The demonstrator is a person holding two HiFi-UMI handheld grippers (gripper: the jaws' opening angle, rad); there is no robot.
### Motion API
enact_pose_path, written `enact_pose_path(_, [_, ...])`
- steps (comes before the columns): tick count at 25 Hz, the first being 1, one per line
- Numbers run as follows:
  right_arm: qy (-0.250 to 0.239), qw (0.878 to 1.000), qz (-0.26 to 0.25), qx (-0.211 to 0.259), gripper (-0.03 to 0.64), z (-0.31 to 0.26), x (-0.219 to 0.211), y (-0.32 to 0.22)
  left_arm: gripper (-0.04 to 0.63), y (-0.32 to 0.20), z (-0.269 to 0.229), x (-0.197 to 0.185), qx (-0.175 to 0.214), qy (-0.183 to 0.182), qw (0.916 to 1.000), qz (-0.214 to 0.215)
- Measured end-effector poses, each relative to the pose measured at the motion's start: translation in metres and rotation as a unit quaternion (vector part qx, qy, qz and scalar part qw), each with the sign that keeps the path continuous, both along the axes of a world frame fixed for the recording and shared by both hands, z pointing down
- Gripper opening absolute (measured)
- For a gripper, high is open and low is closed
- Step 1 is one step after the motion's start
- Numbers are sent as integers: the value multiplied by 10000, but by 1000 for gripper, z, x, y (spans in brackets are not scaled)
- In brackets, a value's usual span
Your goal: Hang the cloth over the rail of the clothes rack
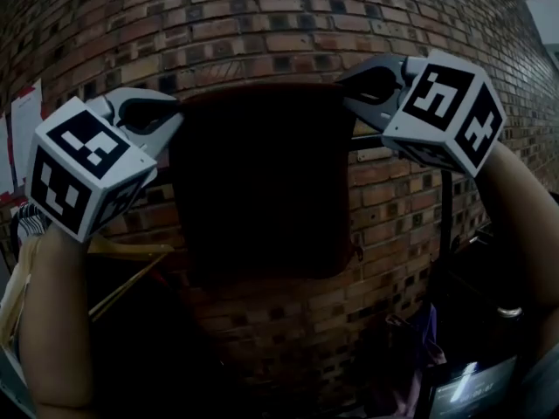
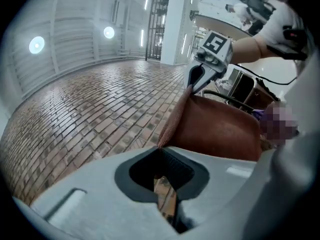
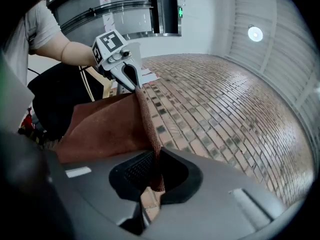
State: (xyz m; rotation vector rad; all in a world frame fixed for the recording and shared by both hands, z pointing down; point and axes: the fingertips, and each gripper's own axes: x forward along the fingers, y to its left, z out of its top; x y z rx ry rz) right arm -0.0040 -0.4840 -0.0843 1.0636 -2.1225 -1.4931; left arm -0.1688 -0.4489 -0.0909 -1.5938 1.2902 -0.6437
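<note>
The cloth (image 1: 253, 182) hangs spread flat in the air in front of a brick wall (image 1: 262, 24), held up by its two top corners. The left gripper (image 1: 170, 112) pinches the upper left corner, and its own view shows the jaws pressed together on the cloth's edge, which runs off from there as a taut rust-brown hem. The right gripper (image 1: 349, 81) pinches the upper right corner the same way: in its own view the hem drops straight into the closed jaws. The two grippers sit at about the same height and well apart, so the top edge is stretched between them and the rest falls loose below, its bottom edge free. Each gripper's view looks along the hem to the other gripper. A dark bar (image 1: 367, 138) shows just beside the cloth's right edge, below the right gripper. Whether it touches the cloth cannot be told.
</note>
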Motion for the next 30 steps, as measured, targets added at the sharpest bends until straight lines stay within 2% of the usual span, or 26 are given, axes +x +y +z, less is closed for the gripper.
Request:
enact_pose_path(5, [368, 9989, 191, -225, 12, -21, -17, -28, 18, -35, -13, -18, -407, -290, 9985, -221])
enact_pose_path(8, [624, 9965, 310, -472, 12, -24, -24, -53, 18, -58, -9, -22, -1002, -816, 9915, -165])
enact_pose_path(10, [862, 9934, 354, -663, 12, -20, -28, -70, 18, -71, -4, -24, -1482, -1103, 9827, -123])
enact_pose_path(13, [1210, 9853, 336, -1156, 12, -10, -34, -92, 18, -90, 9, -32, -2236, -1300, 9658, -162])
enact_pose_path(17, [1686, 9647, 369, -1987, 12, 11, -40, -115, 18, -108, 27, -41, -3028, -1386, 9429, -88])
enact_pose_path(20, [1920, 9464, 354, -2575, 12, 27, -41, -124, 18, -122, 41, -43, -3384, -1512, 9288, -7])
enact_pose_path(23, [1983, 9338, 277, -2965, 12, 35, -42, -129, 18, -131, 52, -45, -3684, -1563, 9164, 50])
enact_pose_path(27, [2148, 9159, 255, -3381, 14, 52, -43, -130, 18, -129, 71, -44, -4215, -1545, 8931, 276])
enact_pose_path(29, [2262, 9111, 255, -3436, 15, 58, -44, -131, 18, -129, 77, -45, -4350, -1541, 8865, 323])
enact_pose_path(30, [2308, 9099, 253, -3437, 20, 60, -45, -131, 18, -130, 78, -44, -4362, -1519, 8863, 349])
